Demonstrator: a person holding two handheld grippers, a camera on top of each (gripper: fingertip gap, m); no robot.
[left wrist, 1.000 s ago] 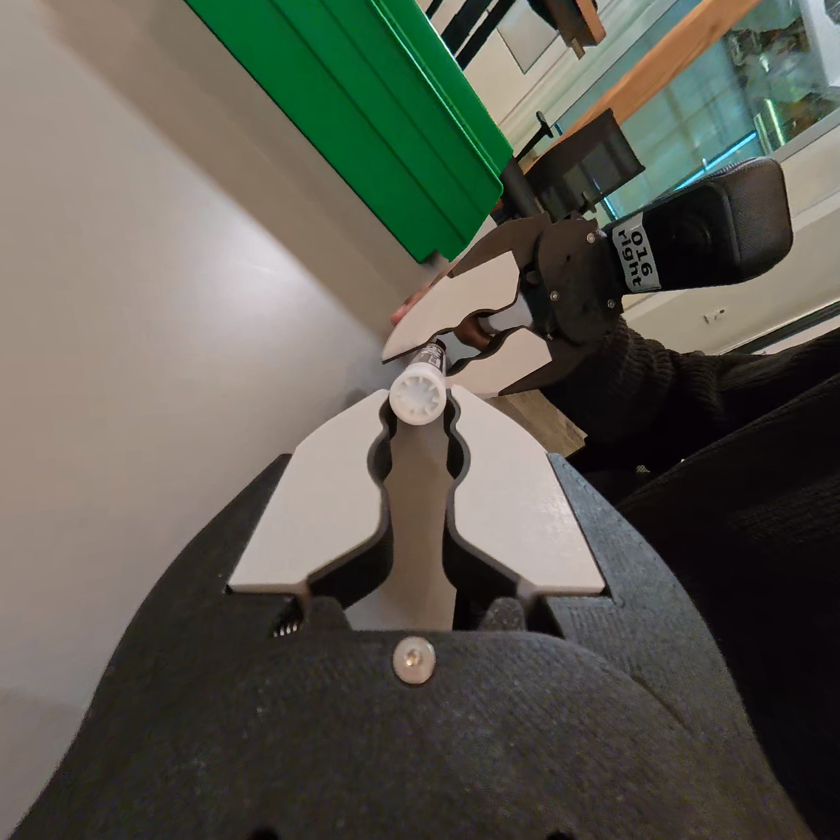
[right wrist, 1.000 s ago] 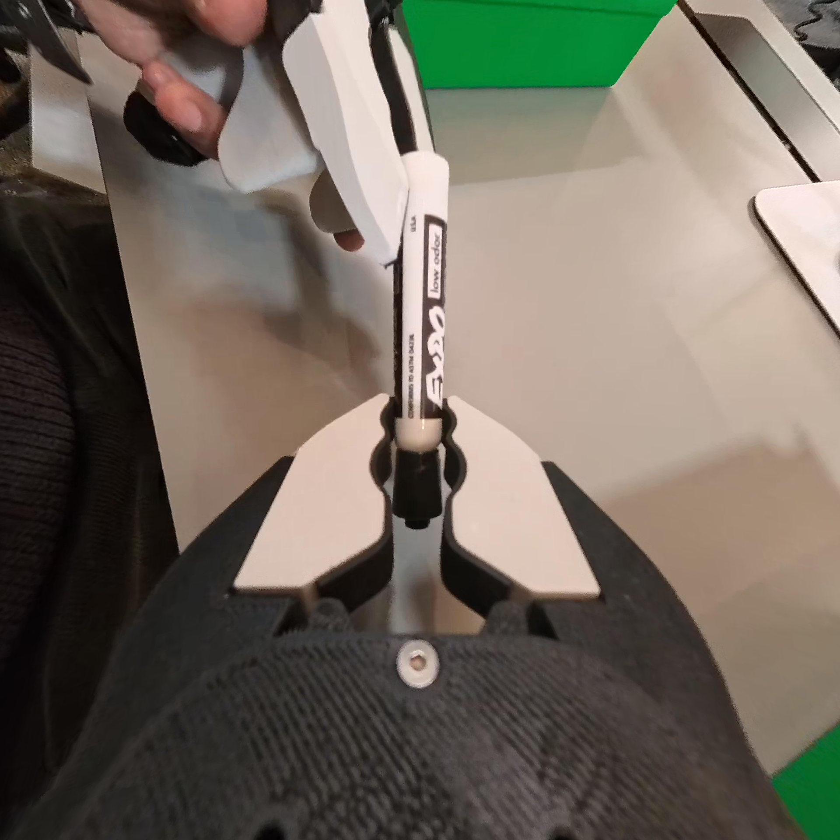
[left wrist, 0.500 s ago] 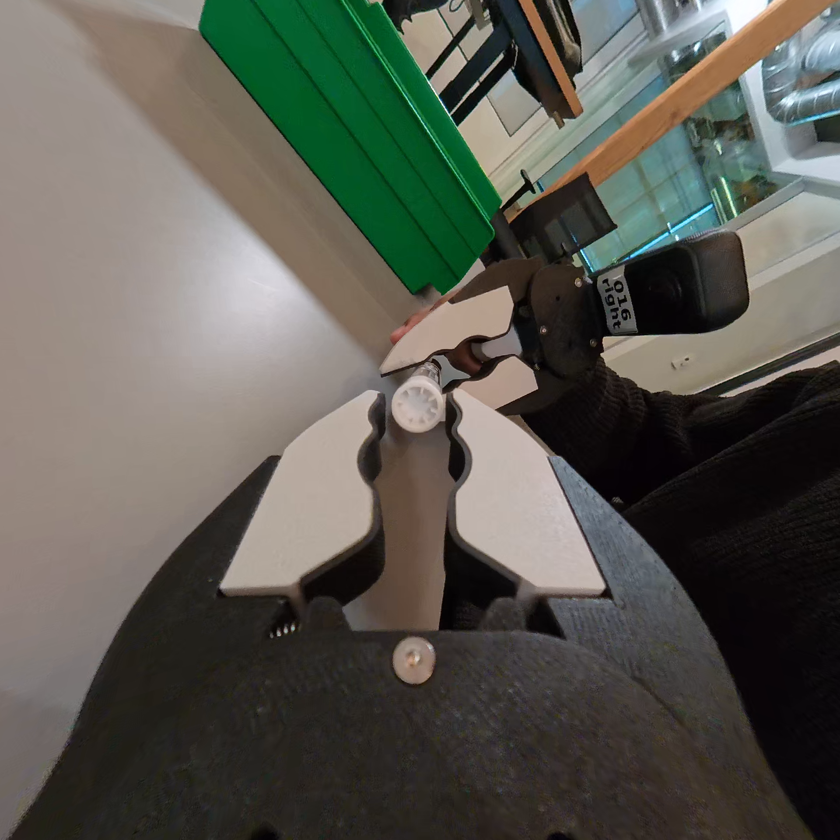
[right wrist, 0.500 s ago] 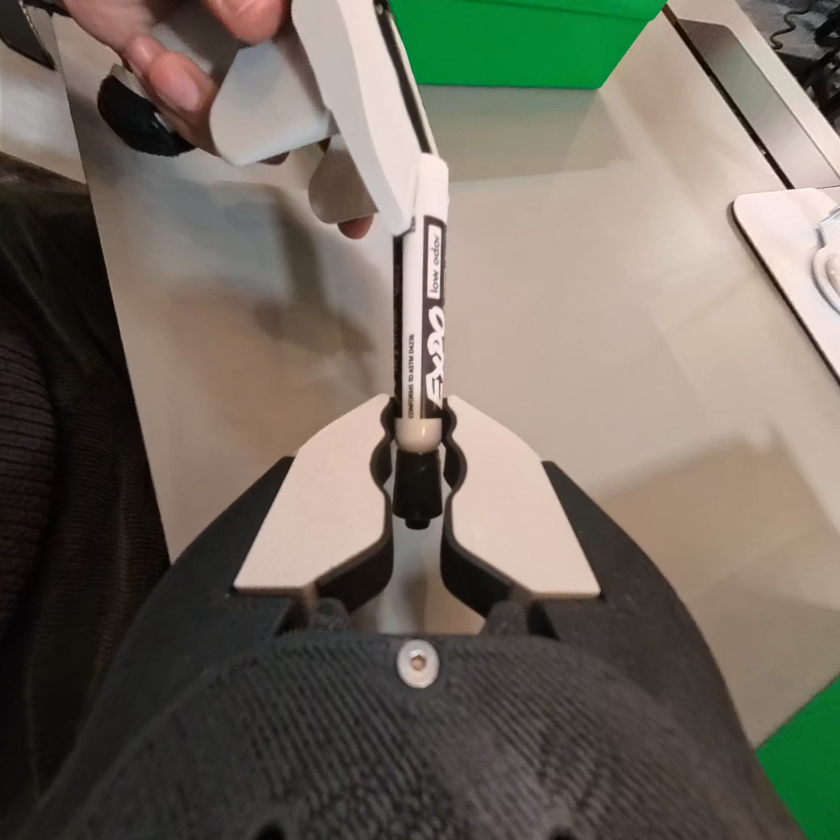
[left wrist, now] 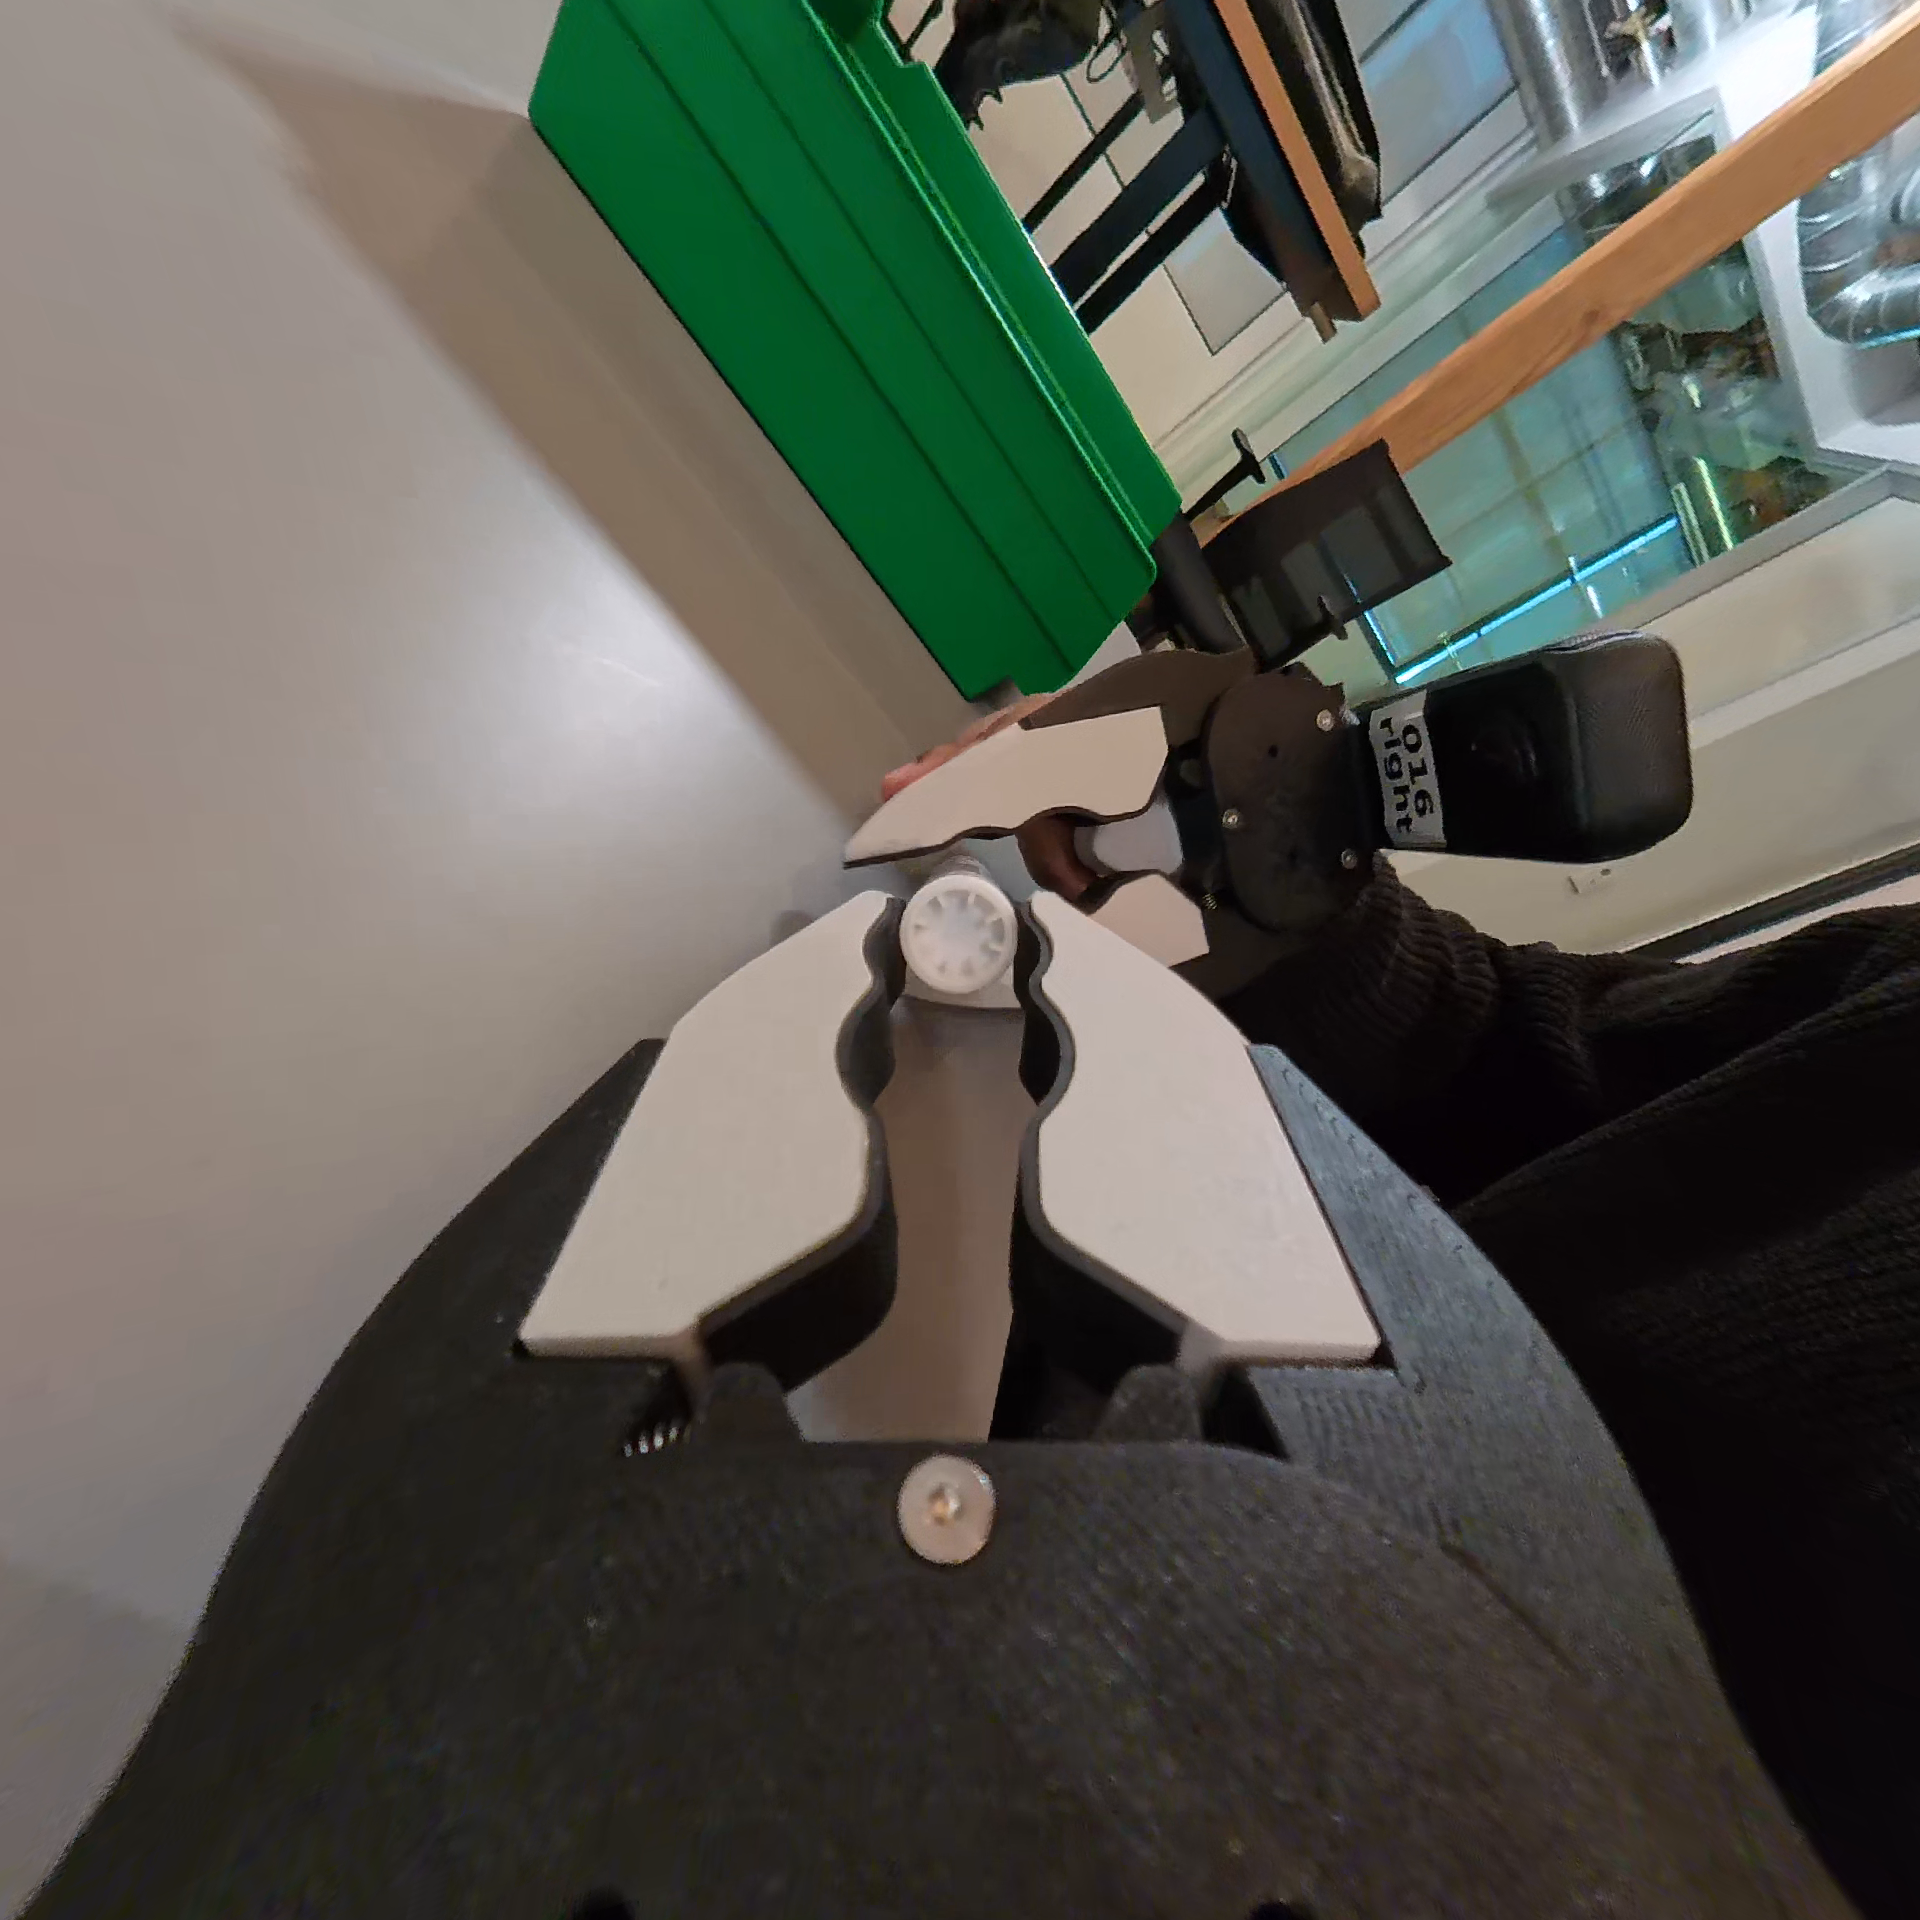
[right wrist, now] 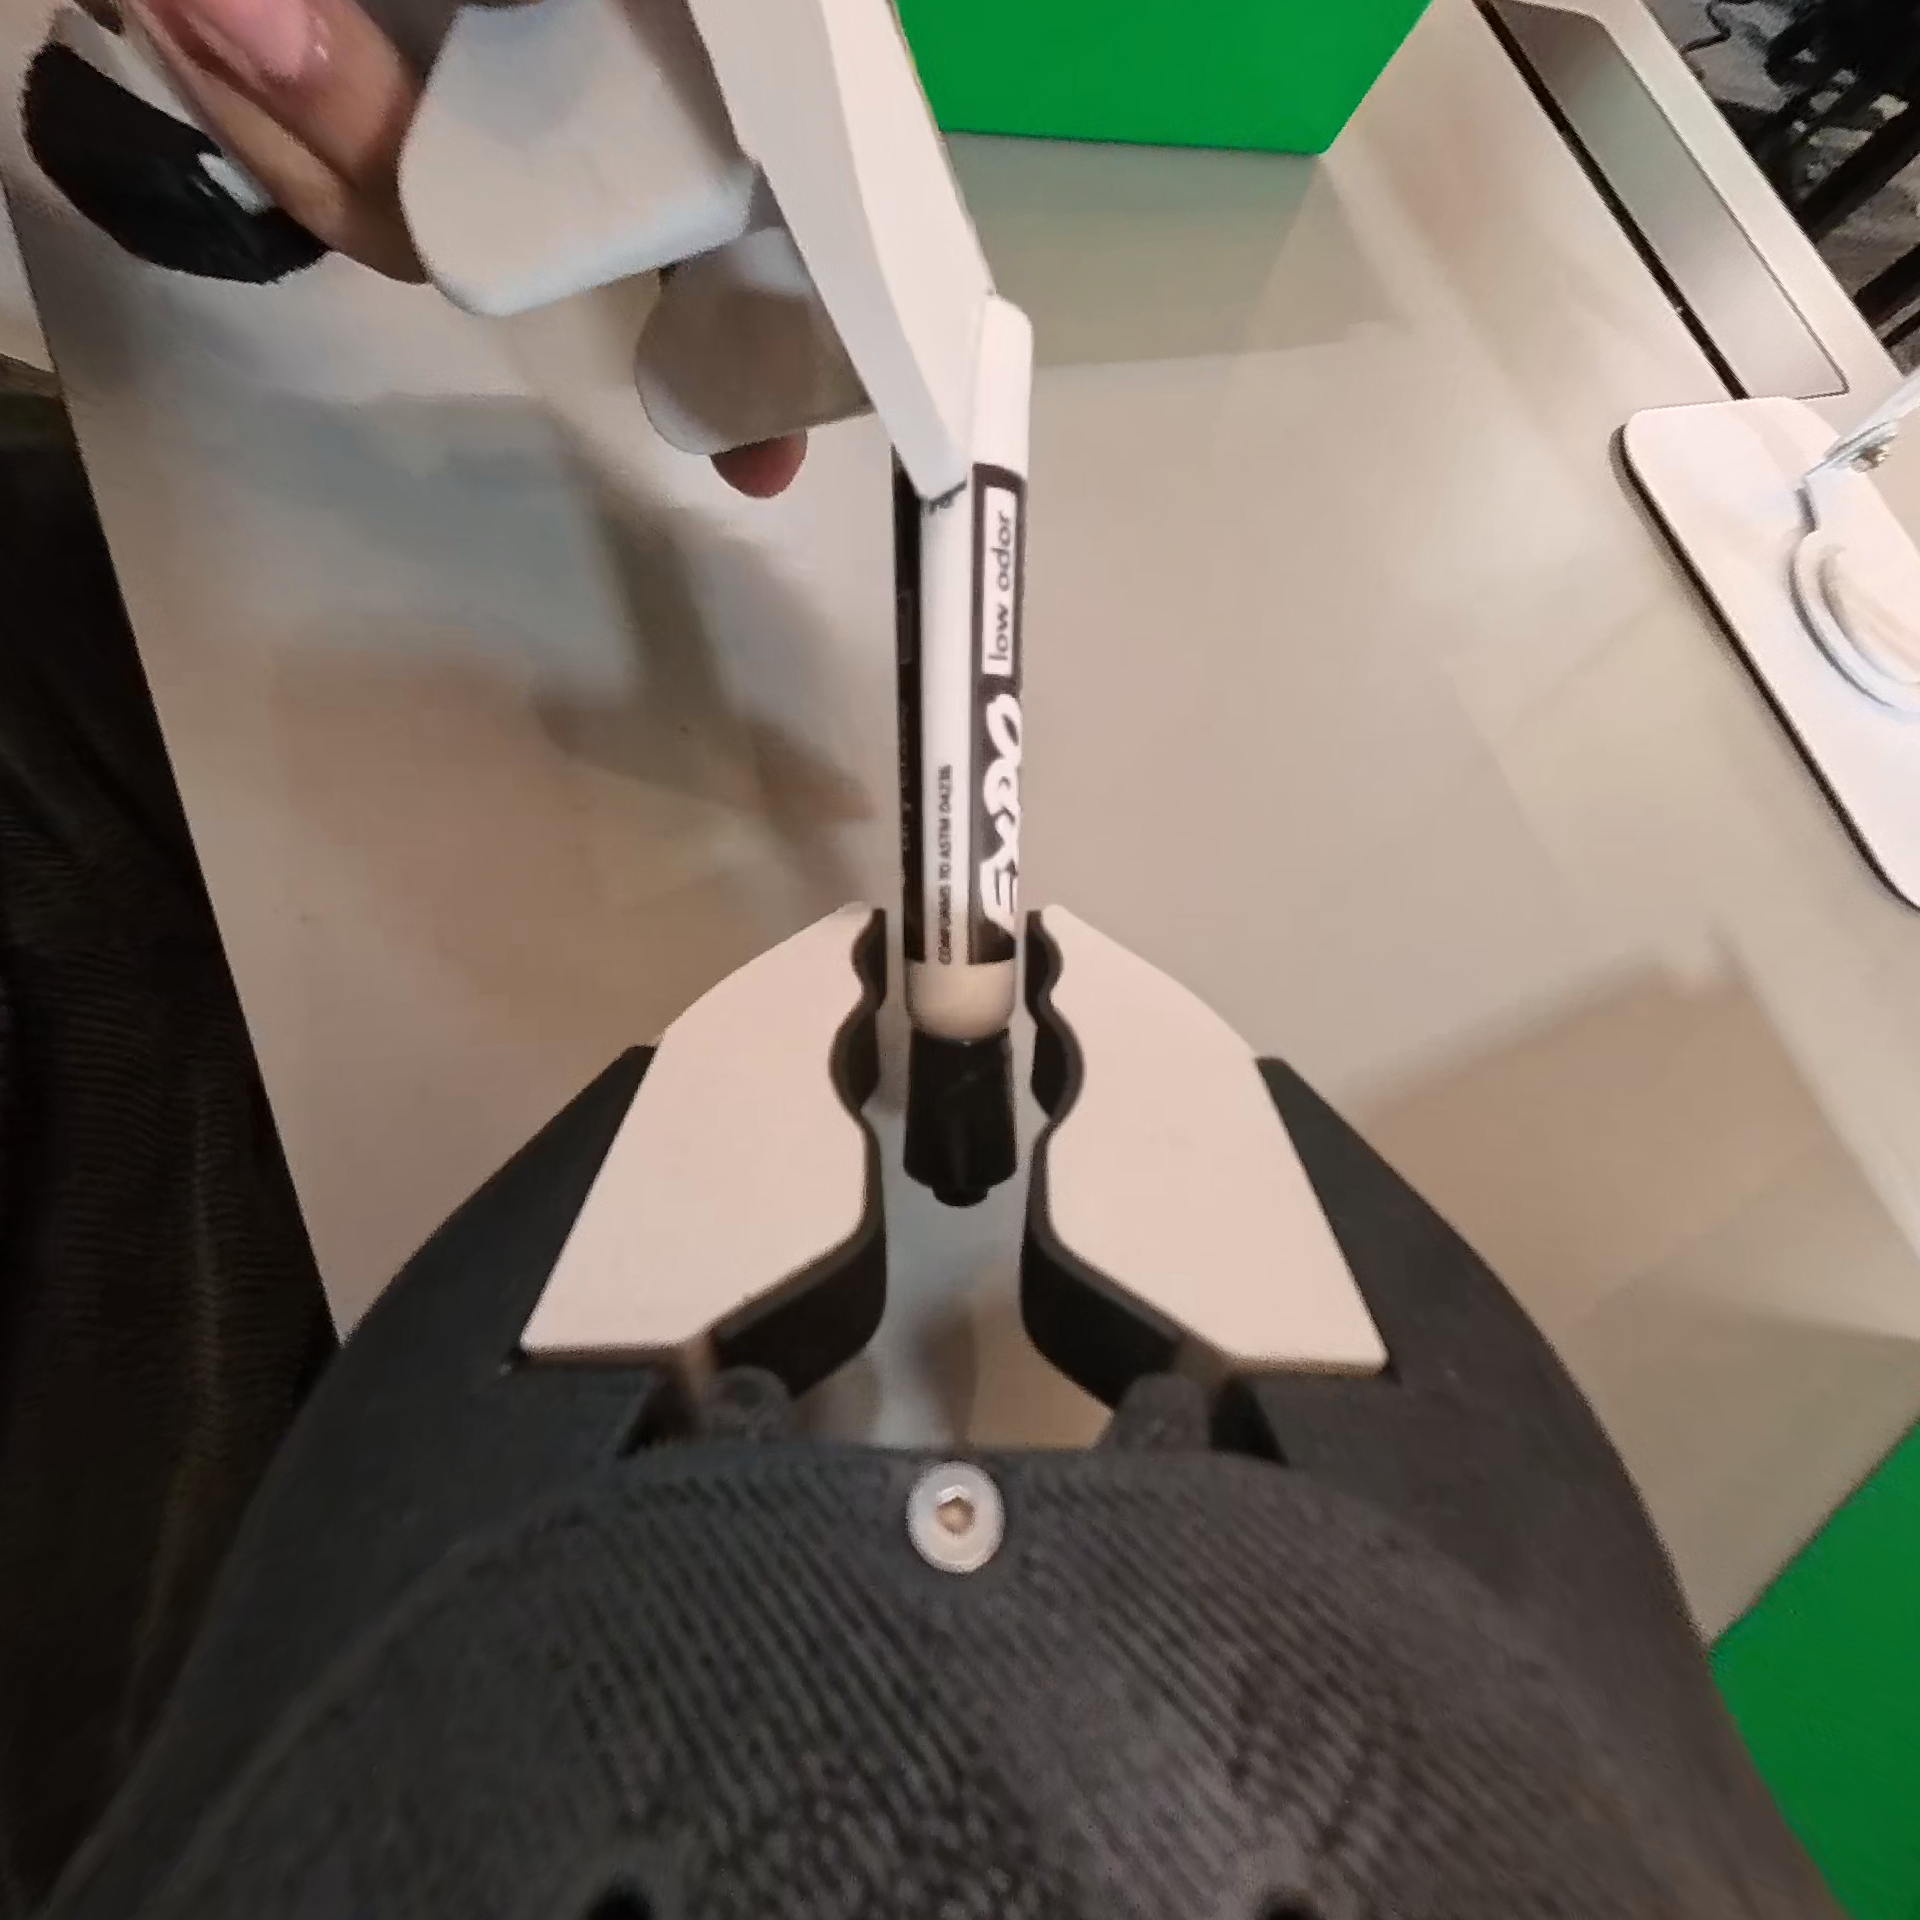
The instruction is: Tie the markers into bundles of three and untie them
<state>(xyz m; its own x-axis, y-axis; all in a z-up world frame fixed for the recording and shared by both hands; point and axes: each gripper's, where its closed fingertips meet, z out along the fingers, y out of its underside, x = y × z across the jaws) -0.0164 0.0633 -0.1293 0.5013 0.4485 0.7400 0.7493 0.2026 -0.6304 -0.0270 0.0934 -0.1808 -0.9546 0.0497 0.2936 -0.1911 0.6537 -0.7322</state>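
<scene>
A white dry-erase marker with a black printed barrel point(right wrist: 961, 675) is held at both ends above a pale table point(right wrist: 1351, 779). My right gripper point(right wrist: 956, 997) is shut on the barrel's near end, and the bare black nib section point(right wrist: 958, 1122) sticks back between the fingers. My left gripper point(left wrist: 956, 951) is shut on the marker's white butt end point(left wrist: 958, 943), seen end-on. In the right wrist view the left gripper point(right wrist: 966, 416) comes in from the top left, held by a hand point(right wrist: 260, 125). In the left wrist view the right gripper point(left wrist: 914, 873) reaches in from the right.
A green bin point(left wrist: 852, 343) stands on the table's far side and also shows in the right wrist view point(right wrist: 1132, 73). A white pad with a round part point(right wrist: 1766, 623) and a grey slab point(right wrist: 1683, 208) lie at the right. A black sleeve point(left wrist: 1558, 1039) fills the right side. My hands' fingertips stand some 7 cm from each other.
Both grippers keep their hold on the marker. The pair has shifted and turned: the left view now sees the butt end squarely, and the white pad has come further into the right view.
</scene>
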